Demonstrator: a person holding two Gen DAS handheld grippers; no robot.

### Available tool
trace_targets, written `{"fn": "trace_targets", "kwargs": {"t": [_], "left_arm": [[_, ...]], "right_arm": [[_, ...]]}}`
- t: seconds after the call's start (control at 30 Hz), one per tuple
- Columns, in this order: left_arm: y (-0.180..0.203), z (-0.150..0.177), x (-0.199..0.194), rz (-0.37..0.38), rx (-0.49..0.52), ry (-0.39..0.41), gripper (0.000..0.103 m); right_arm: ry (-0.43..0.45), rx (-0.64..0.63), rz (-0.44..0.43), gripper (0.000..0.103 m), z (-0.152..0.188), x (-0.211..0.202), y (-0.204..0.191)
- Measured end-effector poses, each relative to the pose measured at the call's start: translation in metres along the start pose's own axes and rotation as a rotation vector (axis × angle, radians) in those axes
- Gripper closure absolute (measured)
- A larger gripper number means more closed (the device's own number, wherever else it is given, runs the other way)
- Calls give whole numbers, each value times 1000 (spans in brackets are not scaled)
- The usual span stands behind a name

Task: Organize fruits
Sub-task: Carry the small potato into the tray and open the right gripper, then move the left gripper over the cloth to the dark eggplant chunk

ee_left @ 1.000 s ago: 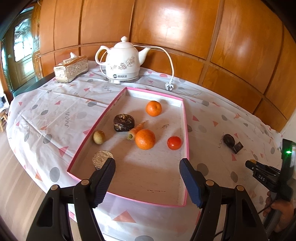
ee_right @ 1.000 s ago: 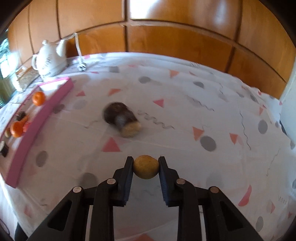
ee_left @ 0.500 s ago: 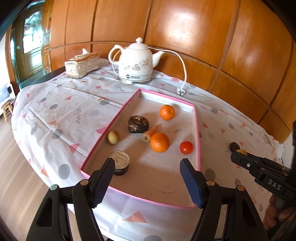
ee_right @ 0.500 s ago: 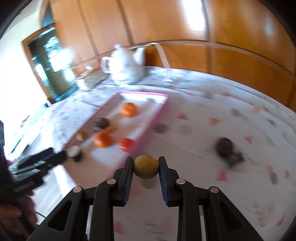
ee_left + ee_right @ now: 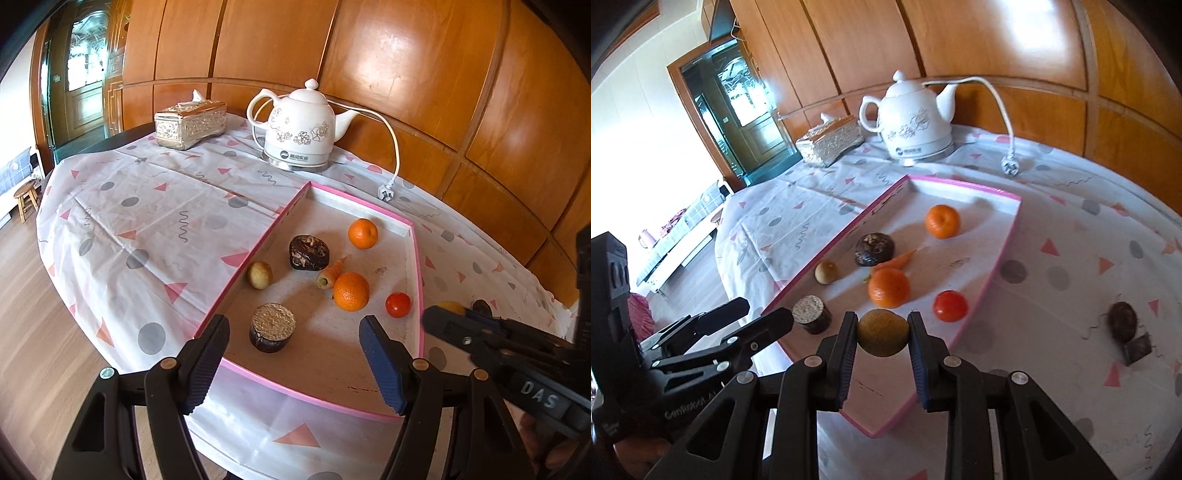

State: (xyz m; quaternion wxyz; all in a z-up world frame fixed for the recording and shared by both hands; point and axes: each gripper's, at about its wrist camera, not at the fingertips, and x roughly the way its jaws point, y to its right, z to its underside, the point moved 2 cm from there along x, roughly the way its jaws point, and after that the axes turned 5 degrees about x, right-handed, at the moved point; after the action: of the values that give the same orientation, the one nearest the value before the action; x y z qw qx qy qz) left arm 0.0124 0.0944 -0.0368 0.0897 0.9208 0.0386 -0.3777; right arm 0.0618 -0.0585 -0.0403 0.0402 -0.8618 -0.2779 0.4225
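Right view only: right gripper [image 5: 882, 332] clamped on yellow fruit [image 5: 882, 333], above tray [image 5: 1004, 254] corner.
Left view only: left gripper [image 5: 295, 354] apart, empty.
Surface: patterned cloth [image 5: 147, 206]; wood-panelled wall [image 5: 406, 66] beyond.

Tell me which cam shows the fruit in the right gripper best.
Right wrist view. The yellow-brown fruit sits centred and sharp between the right gripper pads, over the near end of the pink tray. The left wrist view shows only a yellow sliver of it behind the gripper's tip, beside the tray's right rim.
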Motion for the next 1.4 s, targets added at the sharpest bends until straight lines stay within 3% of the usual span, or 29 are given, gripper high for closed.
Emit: {"fn": "trace_targets", "kwargs": {"t": [0.13, 0.43, 0.77, 1.1, 1.4], "left_arm": [[-2, 2, 1, -1, -5, -11, 30], [3, 3, 2, 9, 8, -15, 30], [16, 5, -2, 26, 50, -12, 30], [33, 7, -1, 45, 106, -19, 30], [54, 8, -4, 87, 189, -15, 30]], "right_arm": [[4, 11, 0, 65, 0, 1, -3], [28, 66, 65, 65, 11, -8, 13], [83, 62, 229, 65, 26, -22, 28], [127, 61, 328, 65, 43, -37, 42], [154, 165, 430, 65, 59, -56, 82]]}}
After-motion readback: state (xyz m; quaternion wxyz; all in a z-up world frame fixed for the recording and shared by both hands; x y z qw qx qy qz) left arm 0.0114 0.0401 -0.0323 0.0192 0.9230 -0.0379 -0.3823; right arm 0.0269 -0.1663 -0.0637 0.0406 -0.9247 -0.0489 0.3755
